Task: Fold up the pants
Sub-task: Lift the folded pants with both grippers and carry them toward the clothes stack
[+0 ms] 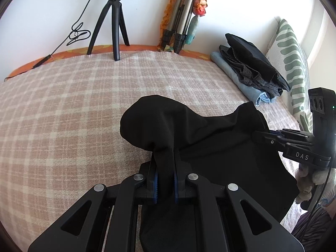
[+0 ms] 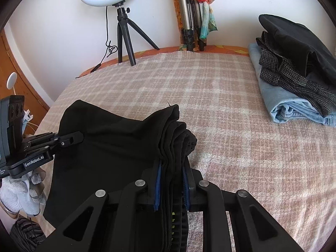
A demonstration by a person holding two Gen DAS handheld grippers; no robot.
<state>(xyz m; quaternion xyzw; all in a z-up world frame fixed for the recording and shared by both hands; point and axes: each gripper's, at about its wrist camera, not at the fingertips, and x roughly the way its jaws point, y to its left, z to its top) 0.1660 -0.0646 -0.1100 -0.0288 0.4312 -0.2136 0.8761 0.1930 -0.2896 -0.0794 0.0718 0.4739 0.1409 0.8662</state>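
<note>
- The black pants, already folded into several layers, hang between two hand-held grippers above the plaid blanket.
- The left gripper has its jaws clamped on one bunched edge.
- The right gripper pinches the stacked layers, likely keeping the folds aligned.
- A pile of folded clothes waits near the wall, probably the destination.

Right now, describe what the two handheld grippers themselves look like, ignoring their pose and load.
Both are matte black linkage frames with round silver pivot pins and blue ribbed pads. The left gripper carries white "GenRobot.AI" lettering on its side; the right gripper shows "DAS" and a small green light on its camera block, with a thin black cable trailing below.
</note>
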